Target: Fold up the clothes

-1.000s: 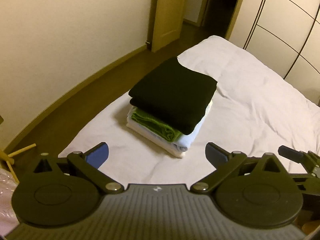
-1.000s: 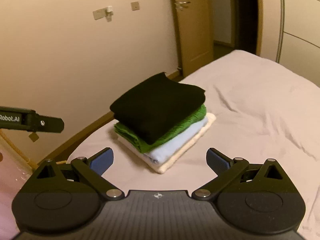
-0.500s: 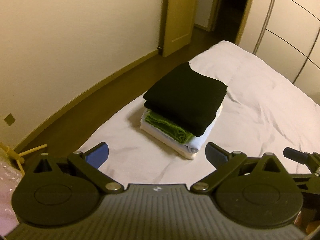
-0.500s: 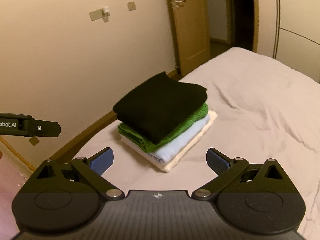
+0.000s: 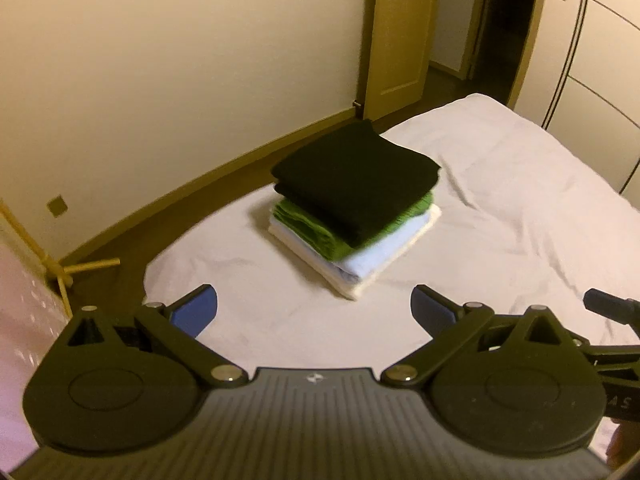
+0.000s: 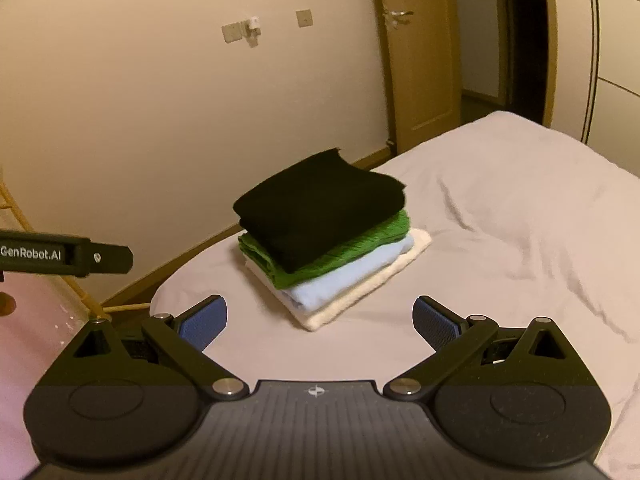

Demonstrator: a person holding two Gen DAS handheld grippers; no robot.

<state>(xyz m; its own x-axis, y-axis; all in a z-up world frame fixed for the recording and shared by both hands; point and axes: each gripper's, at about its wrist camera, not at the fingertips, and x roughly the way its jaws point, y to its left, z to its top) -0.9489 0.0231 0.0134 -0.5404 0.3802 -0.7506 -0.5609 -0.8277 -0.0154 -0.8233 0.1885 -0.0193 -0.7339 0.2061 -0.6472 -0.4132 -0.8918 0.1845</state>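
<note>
Lying near the bed's (image 5: 520,220) near left corner, the neat stack of four folded garments (image 5: 354,208) is running its long axis diagonally, folded edges facing the cameras: soft black knit on top, ribbed green, smooth pale blue, fluffy cream beneath. Left tool (image 5: 314,306) and right tool (image 6: 320,318) are hovering released, gripping nothing.

Cream walls (image 5: 160,80), white bed (image 5: 520,208)

Black garment (image 5: 356,176), green garment (image 5: 308,228), white bedsheet (image 5: 500,220).
</note>
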